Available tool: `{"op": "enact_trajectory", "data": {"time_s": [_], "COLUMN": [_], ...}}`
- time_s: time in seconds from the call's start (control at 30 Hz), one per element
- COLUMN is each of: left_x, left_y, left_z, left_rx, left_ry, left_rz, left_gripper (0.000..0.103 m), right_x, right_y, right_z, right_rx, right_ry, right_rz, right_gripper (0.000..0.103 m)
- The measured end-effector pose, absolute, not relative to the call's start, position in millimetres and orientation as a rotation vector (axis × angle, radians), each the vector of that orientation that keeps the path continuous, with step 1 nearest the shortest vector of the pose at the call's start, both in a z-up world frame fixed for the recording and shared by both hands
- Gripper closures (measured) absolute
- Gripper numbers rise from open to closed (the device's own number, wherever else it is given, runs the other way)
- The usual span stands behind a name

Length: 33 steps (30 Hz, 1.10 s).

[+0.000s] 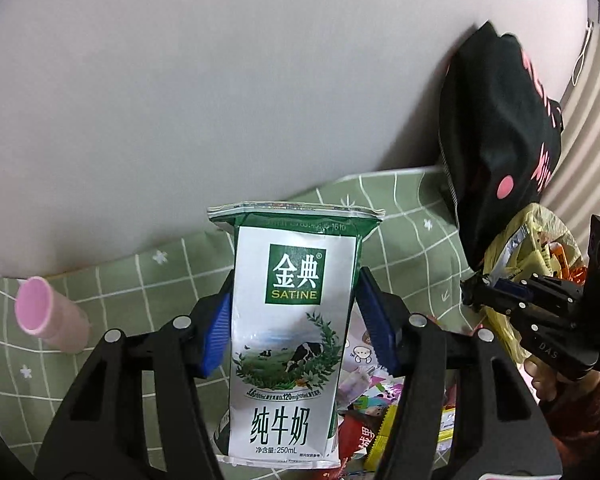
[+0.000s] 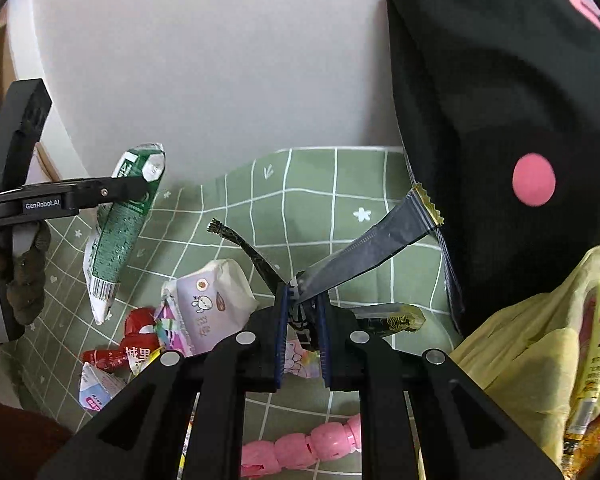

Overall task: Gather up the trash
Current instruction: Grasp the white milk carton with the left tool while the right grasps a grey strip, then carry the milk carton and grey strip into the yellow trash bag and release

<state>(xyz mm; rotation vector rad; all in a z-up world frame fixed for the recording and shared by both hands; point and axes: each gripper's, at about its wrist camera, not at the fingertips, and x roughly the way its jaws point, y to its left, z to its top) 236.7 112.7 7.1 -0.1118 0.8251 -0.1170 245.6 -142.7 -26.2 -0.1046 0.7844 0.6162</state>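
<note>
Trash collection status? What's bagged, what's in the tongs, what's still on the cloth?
Done: the yellow bag already holds some wrappers. In hand: the left tongs hold a milk carton off the cloth; the right tongs pinch a silver wrapper and a dark strip. Left: a white pouch, a red wrapper and other scraps on the green cloth.

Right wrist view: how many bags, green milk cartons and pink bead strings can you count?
Bags: 2, a black bag and a yellow bag
Green milk carton: 1
Pink bead string: 1
Total: 4
</note>
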Motion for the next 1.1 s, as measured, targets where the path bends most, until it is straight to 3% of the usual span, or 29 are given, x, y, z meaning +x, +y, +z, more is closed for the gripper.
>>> {"op": "enact_trajectory", "data": {"time_s": [0.47, 0.73, 1.1], "left_x": [209.4, 224.0, 252.1], "left_y": [103.1, 44.1, -88.9], "left_z": [62.8, 104.9, 135.0], "left_rx": [-0.213, -0.201, -0.197], "left_ry": [0.613, 0.507, 0.434], "left_rz": [-0.080, -0.193, -0.501], "left_gripper": [0.048, 0.048, 0.048], "right_x": [241.9, 233.1, 213.9], "right_y": [-172.7, -223.3, -338.4], "right_z": [24.0, 75.9, 92.2], "right_rx": [-0.128, -0.140, -0.064], "right_ry": [0.672, 0.531, 0.483], "right_rz": [0.581, 0.467, 0.223], "right_gripper": [0.089, 0.089, 0.089]}}
